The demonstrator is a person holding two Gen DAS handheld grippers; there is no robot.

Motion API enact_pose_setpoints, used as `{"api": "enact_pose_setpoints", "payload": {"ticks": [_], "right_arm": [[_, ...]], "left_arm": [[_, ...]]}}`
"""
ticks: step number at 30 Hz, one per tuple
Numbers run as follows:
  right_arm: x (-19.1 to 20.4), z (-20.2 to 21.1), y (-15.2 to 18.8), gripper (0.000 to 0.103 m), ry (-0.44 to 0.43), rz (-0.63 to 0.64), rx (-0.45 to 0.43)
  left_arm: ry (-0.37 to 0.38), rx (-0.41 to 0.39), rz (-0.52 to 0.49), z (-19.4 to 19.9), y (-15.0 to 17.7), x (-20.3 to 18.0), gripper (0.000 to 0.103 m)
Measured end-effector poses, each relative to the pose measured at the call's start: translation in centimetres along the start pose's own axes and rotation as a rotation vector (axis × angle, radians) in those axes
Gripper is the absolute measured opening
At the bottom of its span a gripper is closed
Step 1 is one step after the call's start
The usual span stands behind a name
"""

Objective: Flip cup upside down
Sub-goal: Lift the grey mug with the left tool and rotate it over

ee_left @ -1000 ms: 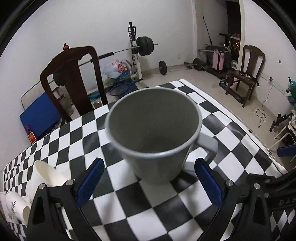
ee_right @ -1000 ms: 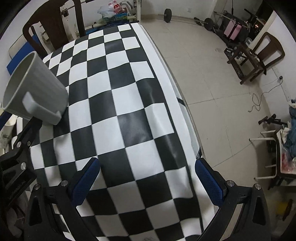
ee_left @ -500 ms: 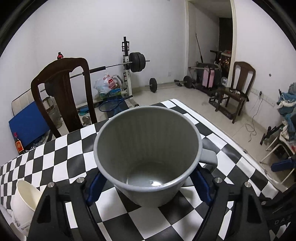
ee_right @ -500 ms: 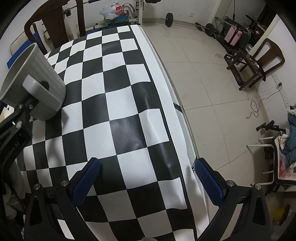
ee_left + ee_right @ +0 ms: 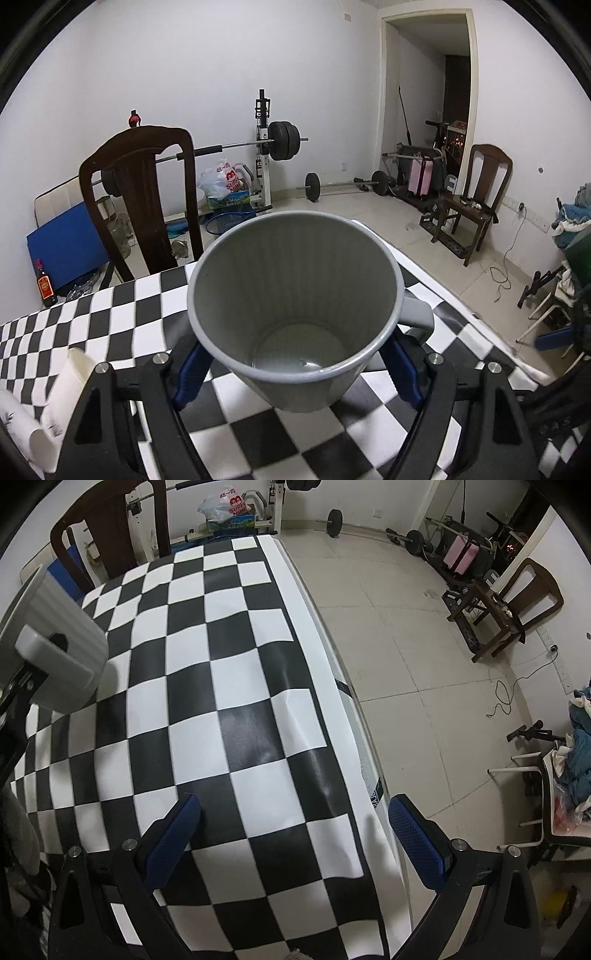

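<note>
A grey ribbed cup [image 5: 295, 295] with a handle on its right side fills the left wrist view, mouth facing the camera and tilted up. My left gripper [image 5: 295, 373] is shut on the cup's lower body and holds it above the checkered table [image 5: 110, 317]. The cup also shows at the left edge of the right wrist view [image 5: 51, 638], lifted off the table. My right gripper [image 5: 293, 834] is open and empty over the table's near right part.
White paper cups [image 5: 55, 398] lie at the table's left. A dark wooden chair [image 5: 144, 199] stands behind the table. The table's right edge [image 5: 332, 672] drops to a tiled floor with weights and another chair [image 5: 517, 605].
My left gripper closed on the cup, lifted it off the table and tilted its mouth toward the camera. The right gripper stayed open and drifted slightly.
</note>
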State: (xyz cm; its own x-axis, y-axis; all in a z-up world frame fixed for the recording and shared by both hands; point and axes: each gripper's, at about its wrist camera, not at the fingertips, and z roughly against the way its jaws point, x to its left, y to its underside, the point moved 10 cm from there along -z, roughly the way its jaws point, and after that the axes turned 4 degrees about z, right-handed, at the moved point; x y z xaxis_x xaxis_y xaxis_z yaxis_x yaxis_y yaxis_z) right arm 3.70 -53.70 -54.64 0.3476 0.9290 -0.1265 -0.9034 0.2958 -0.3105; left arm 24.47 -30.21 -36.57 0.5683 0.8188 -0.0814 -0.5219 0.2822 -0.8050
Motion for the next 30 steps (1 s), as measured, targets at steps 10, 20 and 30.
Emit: {"api": "enact_pose_setpoints", "payload": {"ticks": [10, 20, 30], "right_arm": [[3.5, 4.9, 3.7, 0.103, -0.02, 0.06, 0.023], [6.1, 8.6, 12.5, 0.103, -0.062, 0.024, 0.155], [5.5, 9.1, 18.6, 0.103, -0.065, -0.061, 0.274]], "left_arm": [[0.006, 0.068, 0.011, 11.1, 1.2, 1.6, 0.08], [0.083, 0.453, 0.111, 18.4, 10.6, 1.0, 0.08], [0.146, 0.908, 0.309, 15.4, 18.4, -0.6, 0.08]]}}
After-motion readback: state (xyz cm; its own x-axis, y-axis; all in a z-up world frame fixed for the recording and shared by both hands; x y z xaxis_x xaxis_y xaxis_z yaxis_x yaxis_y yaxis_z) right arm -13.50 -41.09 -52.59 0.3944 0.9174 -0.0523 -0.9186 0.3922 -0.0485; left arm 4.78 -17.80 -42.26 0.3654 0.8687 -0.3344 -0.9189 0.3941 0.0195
